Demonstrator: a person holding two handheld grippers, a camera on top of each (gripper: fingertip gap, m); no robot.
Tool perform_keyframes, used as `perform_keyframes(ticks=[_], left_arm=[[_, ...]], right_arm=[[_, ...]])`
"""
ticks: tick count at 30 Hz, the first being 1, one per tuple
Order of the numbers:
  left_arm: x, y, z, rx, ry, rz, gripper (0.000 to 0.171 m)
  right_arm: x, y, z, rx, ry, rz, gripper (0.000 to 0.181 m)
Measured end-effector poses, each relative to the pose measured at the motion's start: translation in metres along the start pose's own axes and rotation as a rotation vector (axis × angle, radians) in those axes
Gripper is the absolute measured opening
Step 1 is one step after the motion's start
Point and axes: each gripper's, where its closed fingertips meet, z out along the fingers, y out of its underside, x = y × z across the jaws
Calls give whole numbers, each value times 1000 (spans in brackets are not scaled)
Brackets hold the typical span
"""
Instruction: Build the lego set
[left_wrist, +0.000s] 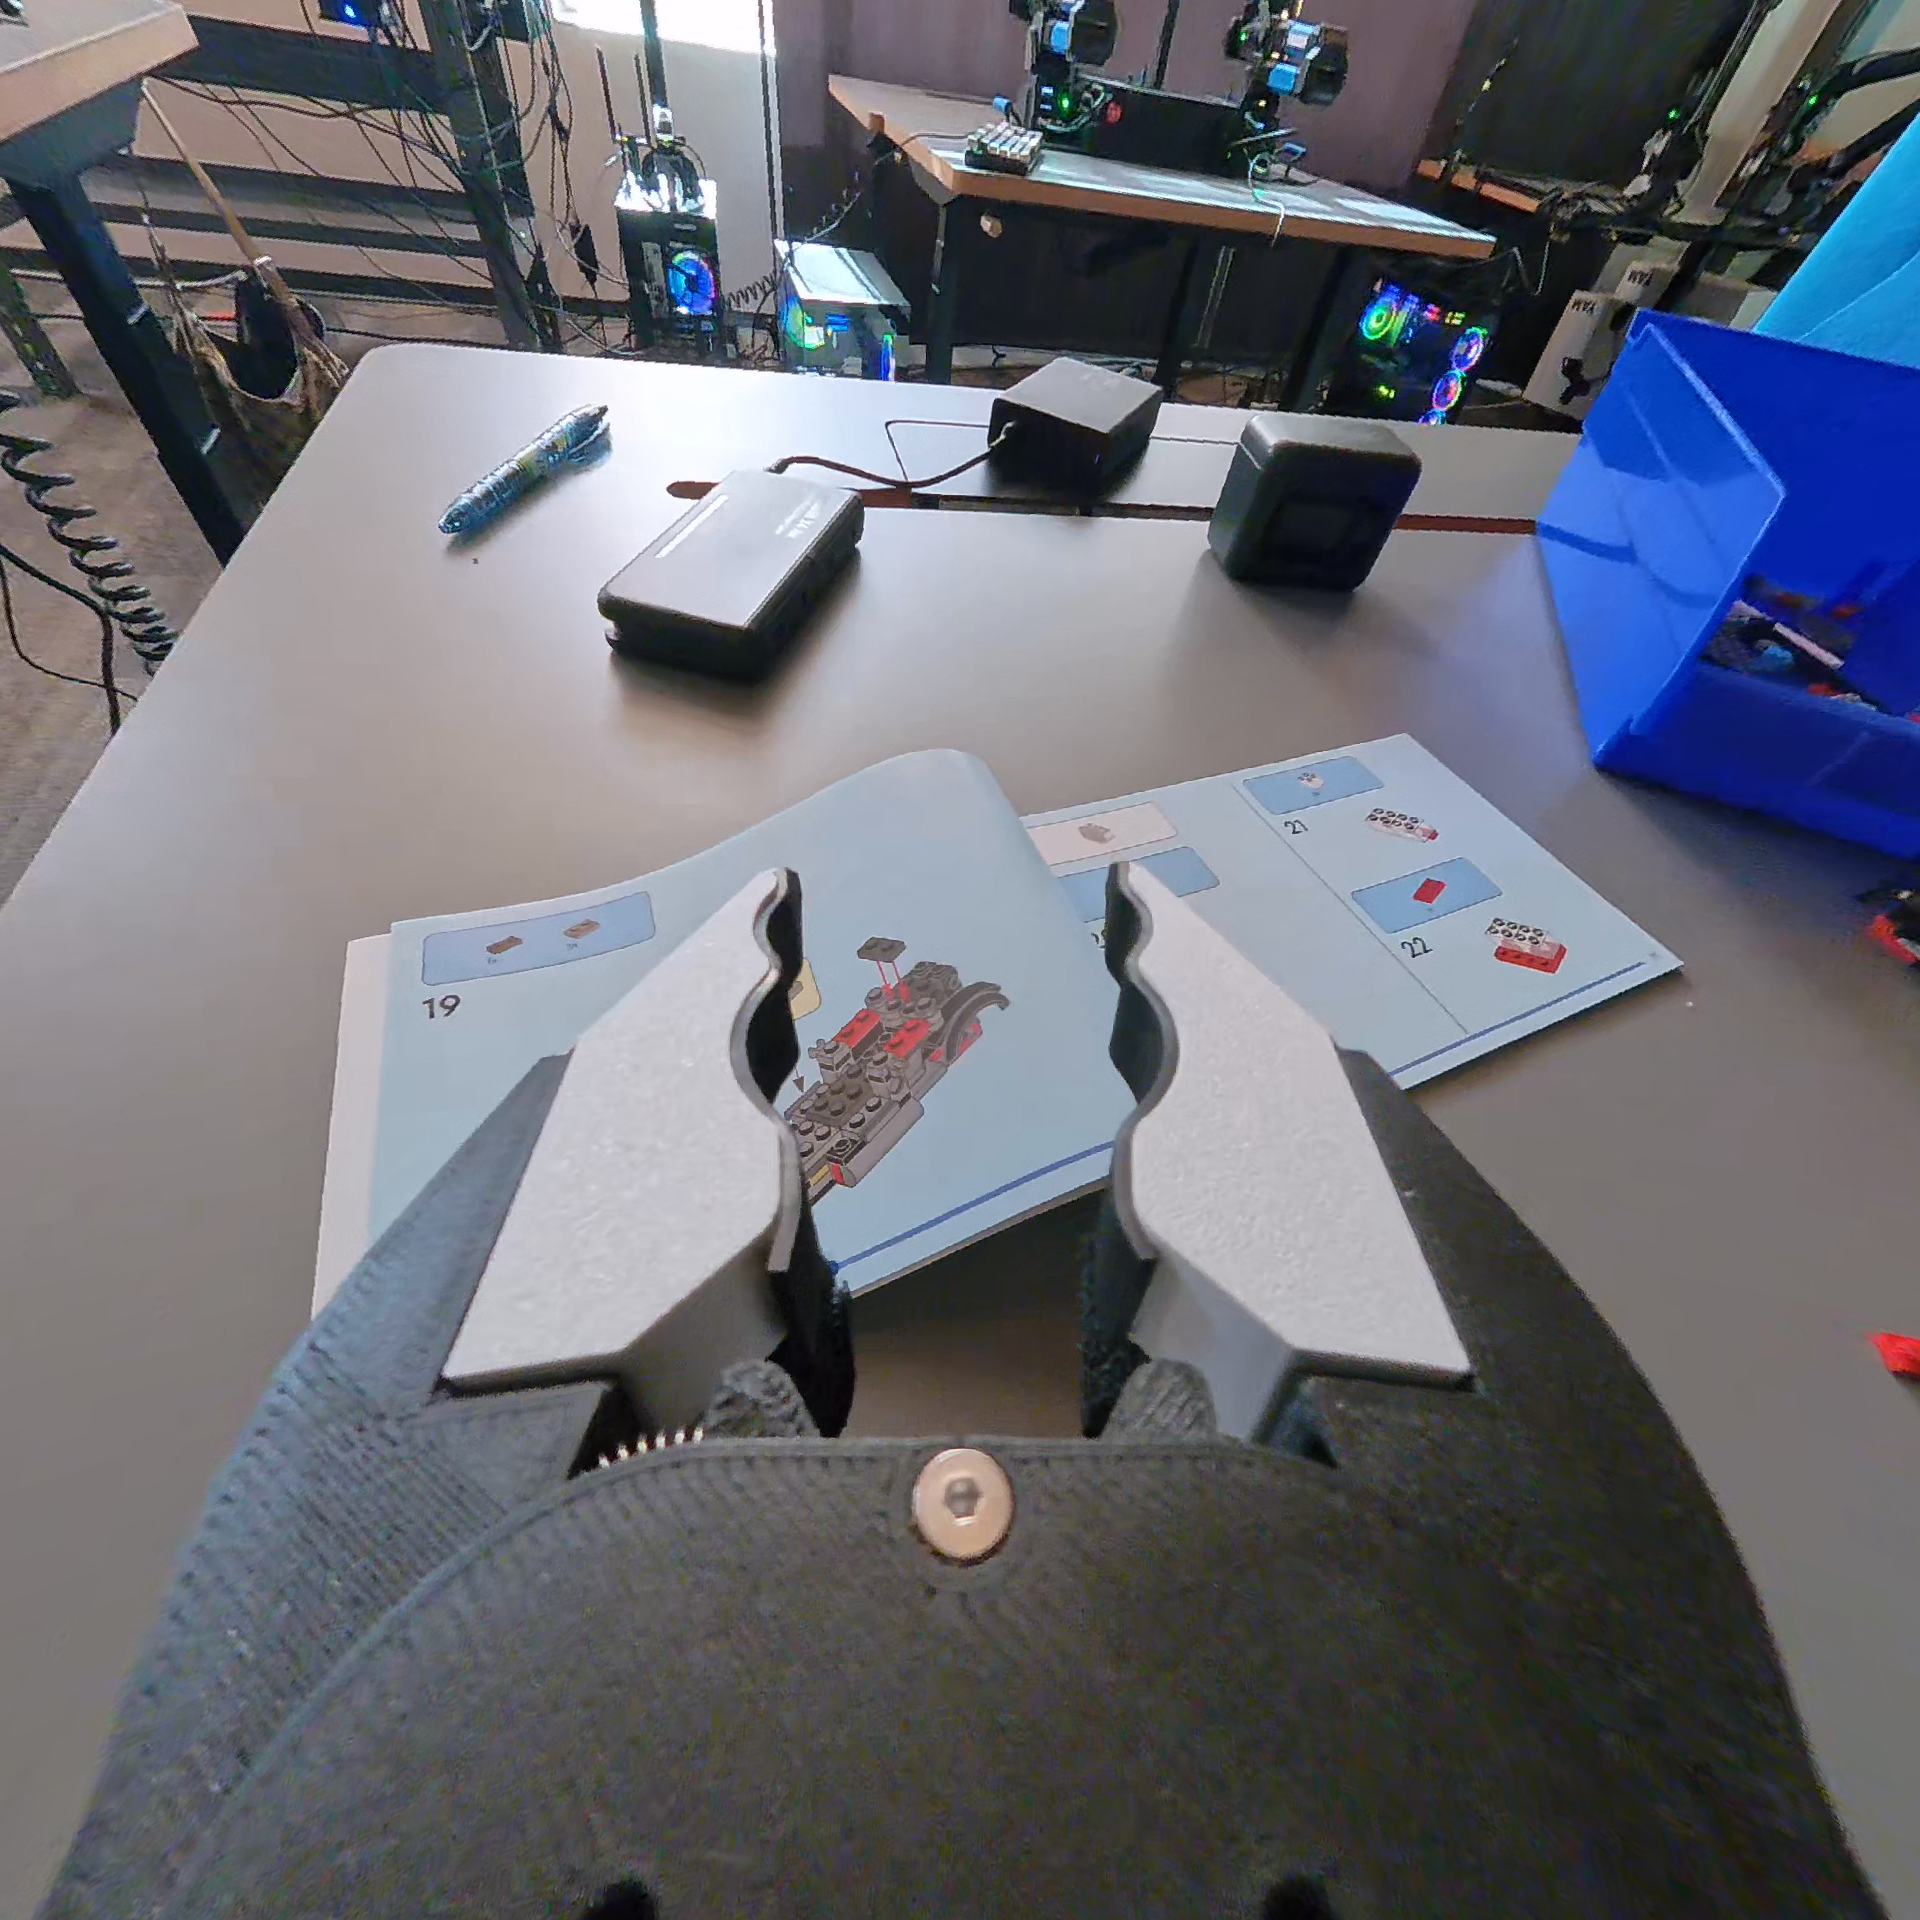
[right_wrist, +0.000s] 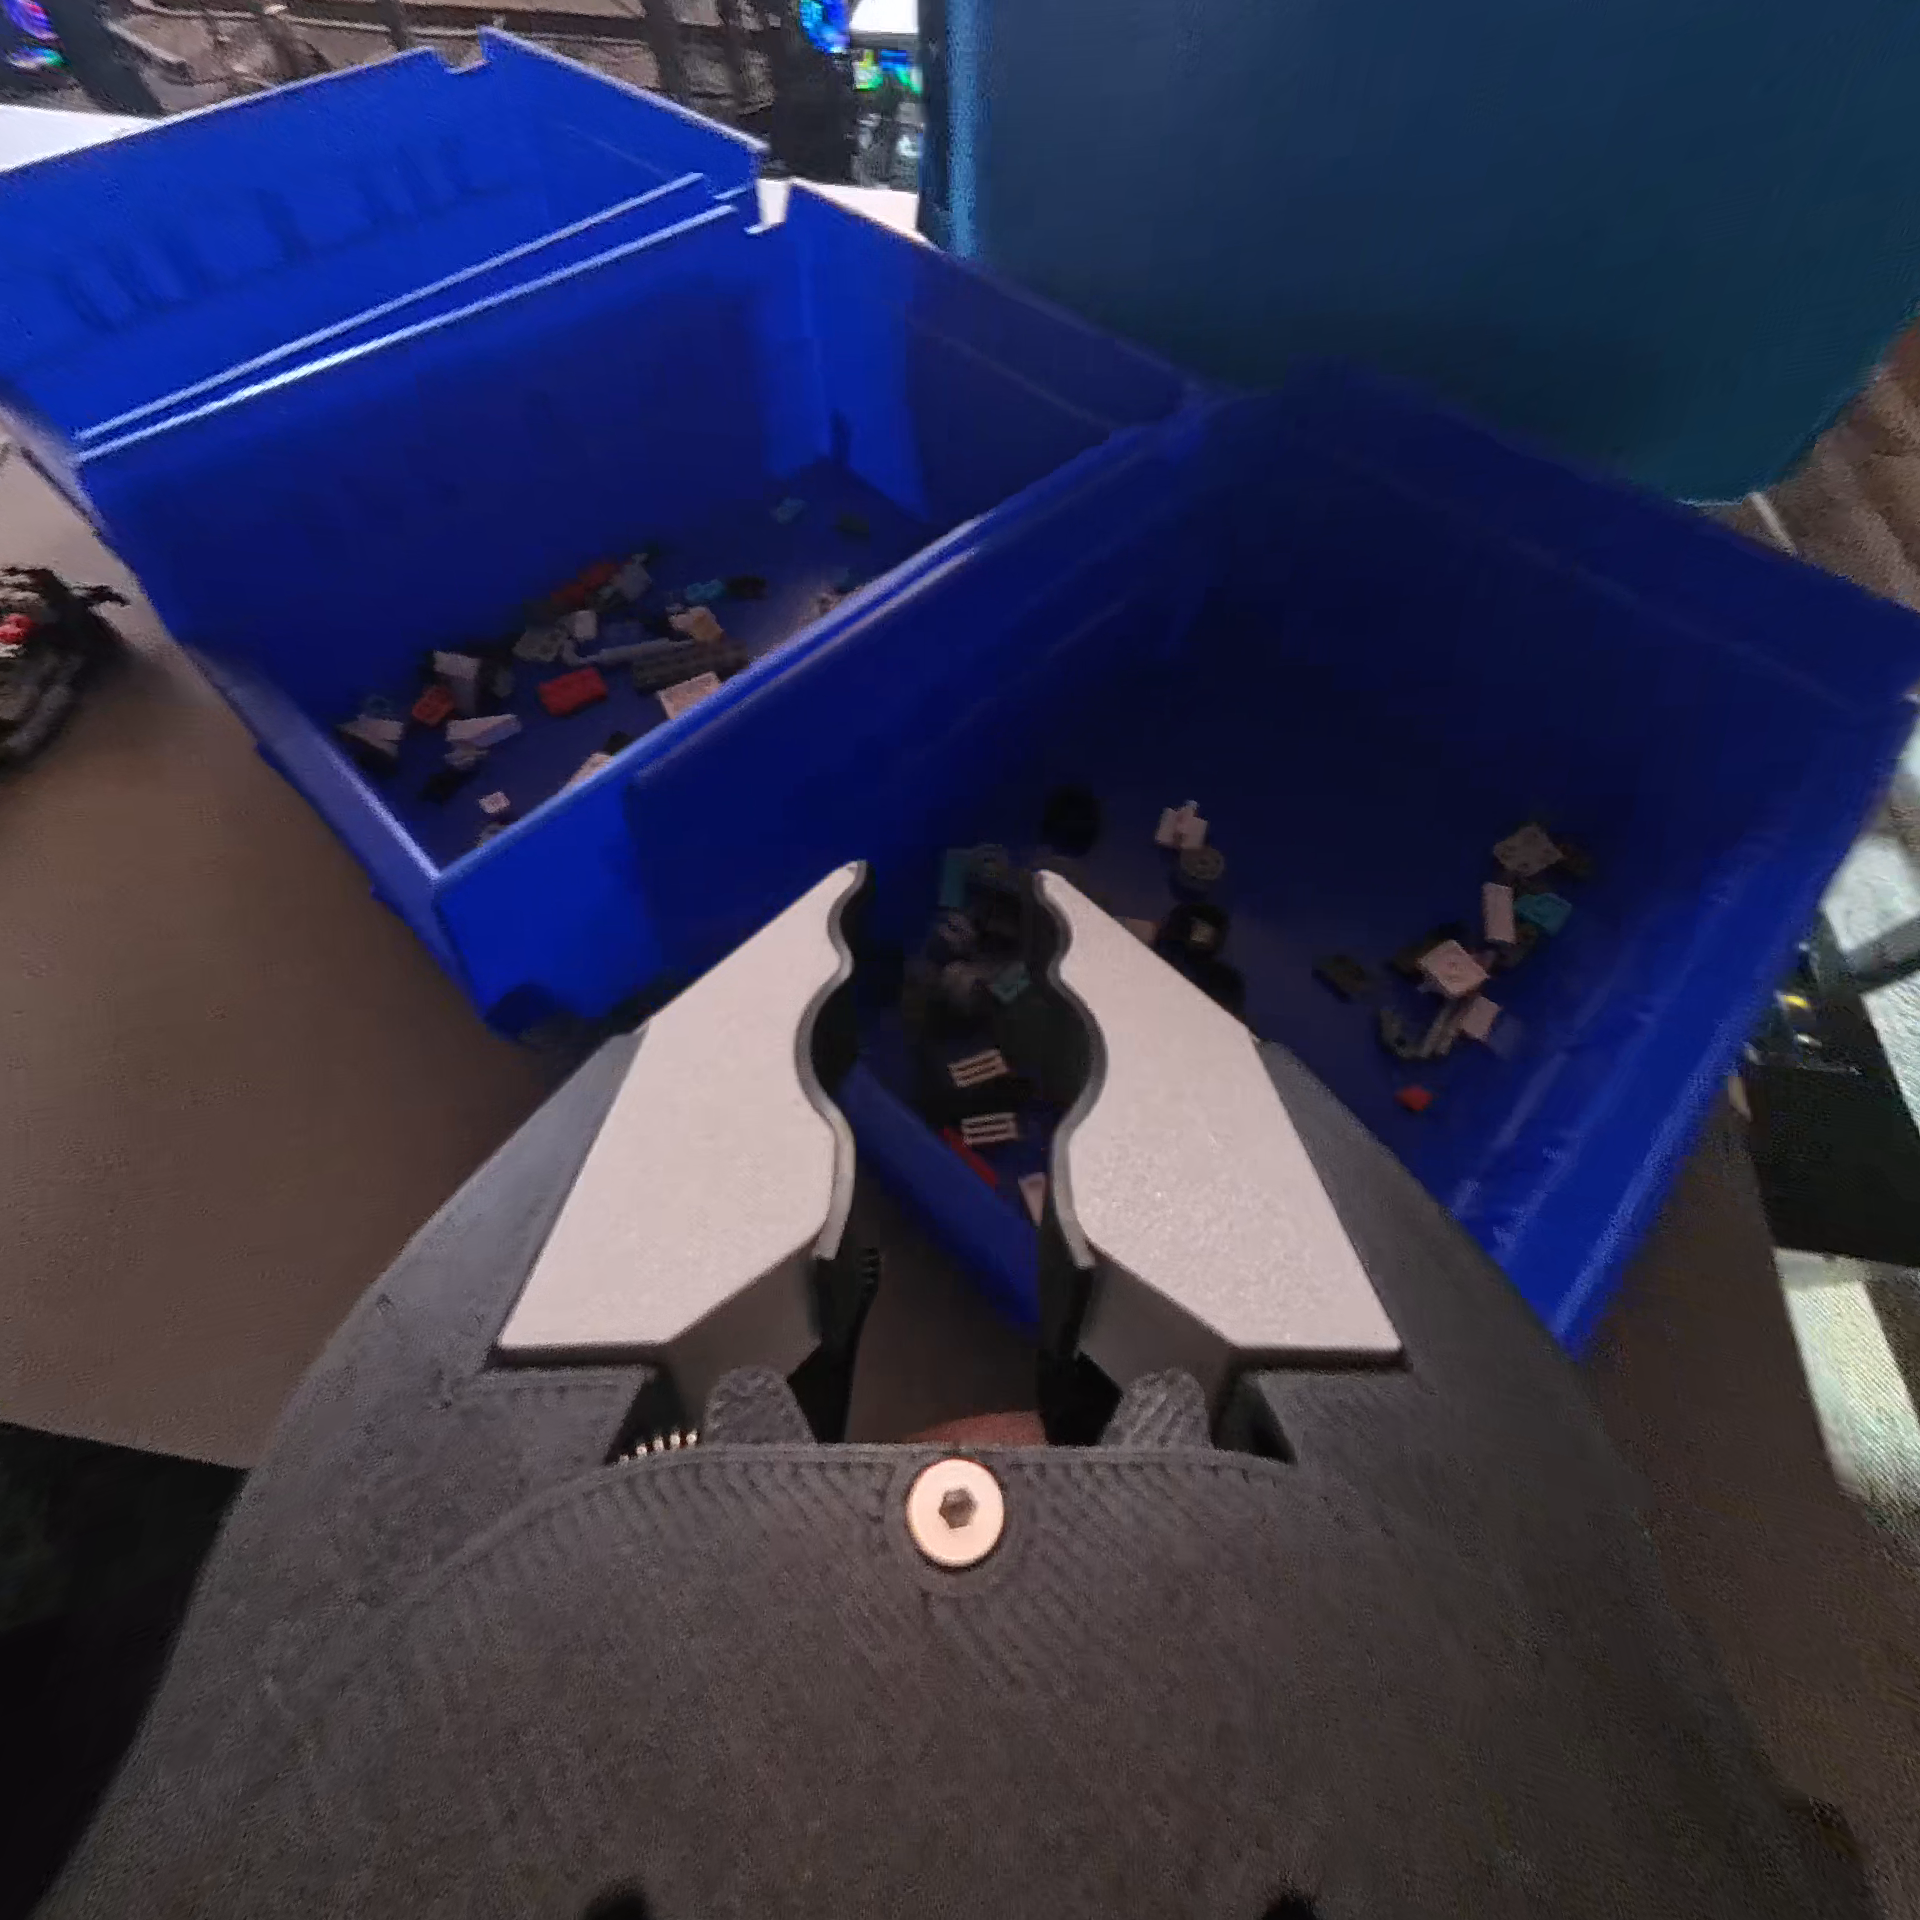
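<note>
In the left wrist view my left gripper is open and empty, hovering over an open light-blue instruction booklet that lies on the grey table. In the right wrist view my right gripper is open and empty, with its tips over the near rim of a blue bin holding several small black, grey, white and teal lego pieces. A second blue bin to its left holds several more mixed pieces. A partly built black model sits at the left edge.
On the table beyond the booklet lie a blue pen, a flat black device, a black box and a dark cube. A blue bin stands at the right. Small red pieces lie near the right edge. About 75 cm separates my left fingertips from my right. The left tips stand about 35 cm off the partly built black model.
</note>
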Motion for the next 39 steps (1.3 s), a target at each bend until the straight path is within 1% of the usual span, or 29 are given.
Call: perform_keyframes(ticks=[4, 7, 17, 21, 29, 39], left_arm=[[1, 3, 2, -23, 3, 7, 59], [2, 5, 4, -39, 0, 21, 59], [3, 9, 7, -66, -13, 52, 59], [3, 9, 7, -68, -14, 53, 59], [4, 6, 5, -44, -5, 47, 59], [2, 0, 0, 5, 62, -46, 59]], right_arm=[[23, 8, -10, -7, 56, 32, 31], [34, 14, -15, -14, 80, 49, 31], [46, 19, -18, -17, 96, 62, 31], [39, 14, -13, -12, 73, 48, 31], [12, -5, 3, -18, 10, -3, 31], [-34, -37, 27, -44, -45, -97, 31]])
